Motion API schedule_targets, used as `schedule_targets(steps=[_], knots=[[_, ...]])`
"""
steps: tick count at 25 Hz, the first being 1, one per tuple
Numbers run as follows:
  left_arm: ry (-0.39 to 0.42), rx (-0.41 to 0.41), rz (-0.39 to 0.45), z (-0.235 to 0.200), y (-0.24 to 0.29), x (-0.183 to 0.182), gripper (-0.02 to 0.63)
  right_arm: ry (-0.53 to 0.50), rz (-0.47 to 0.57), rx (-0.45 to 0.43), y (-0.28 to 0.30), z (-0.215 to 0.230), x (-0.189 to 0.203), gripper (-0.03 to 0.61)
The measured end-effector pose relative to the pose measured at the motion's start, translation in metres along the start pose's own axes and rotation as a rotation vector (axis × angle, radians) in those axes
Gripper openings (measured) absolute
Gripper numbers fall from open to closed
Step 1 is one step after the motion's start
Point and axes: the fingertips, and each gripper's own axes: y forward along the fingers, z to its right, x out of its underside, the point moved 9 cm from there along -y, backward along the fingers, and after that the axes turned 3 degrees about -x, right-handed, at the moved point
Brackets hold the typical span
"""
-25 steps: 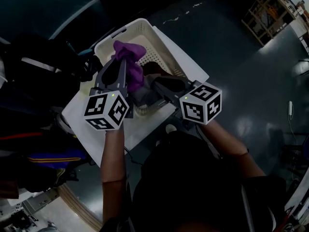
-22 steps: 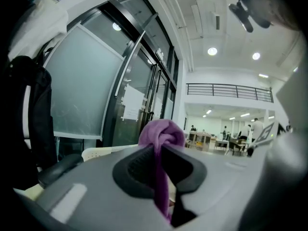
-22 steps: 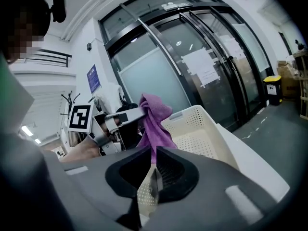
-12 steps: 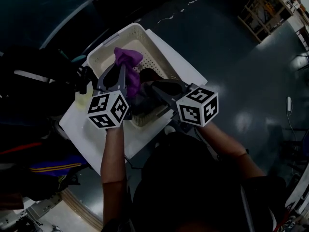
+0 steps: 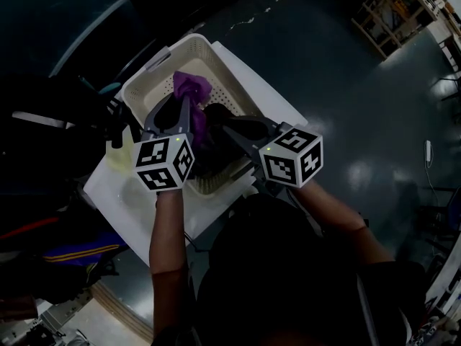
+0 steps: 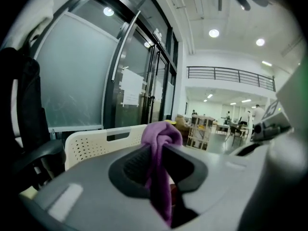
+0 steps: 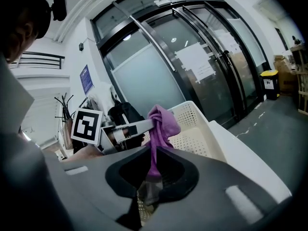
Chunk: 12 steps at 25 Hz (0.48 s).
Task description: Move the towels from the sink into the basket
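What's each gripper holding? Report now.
Left gripper: closed on purple towel, jaws just easing open.
Right gripper: closed on grey cloth, seemingly.

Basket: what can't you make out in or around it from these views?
- Basket floor: head view, covered by purple towel, left gripper (jaws have just been opening, towel between them) and right gripper; gripper views show only its wall.
- Sink: not identifiable; head view's left is too dark.
- Towel's lower end: gripper views, hidden between jaws.
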Motion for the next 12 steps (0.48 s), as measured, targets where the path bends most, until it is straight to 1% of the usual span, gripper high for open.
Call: schedule_targets(steps=[2, 5, 7, 12], knots=[[0.018, -0.011, 0.01, 0.001, 0.001, -0.001, 0.092, 0.002, 0.001, 0.0, 0.0, 0.001, 0.0, 0.034], [-0.007, -0.016, 0.042, -0.001, 0.002, -0.005, 0.151, 0.005, -0.001, 0.002, 0.001, 0.004, 0.001, 0.034], [-0.018, -0.015, 0.062, -0.003, 0.001, -0.008, 0.166, 0.008, -0.004, 0.002, 0.002, 0.005, 0.001, 0.034], [-0.015, -0.015, 0.078, -0.003, -0.006, -0.013, 0.166, 0.006, -0.008, -0.003, 0.004, 0.005, 0.001, 0.034]])
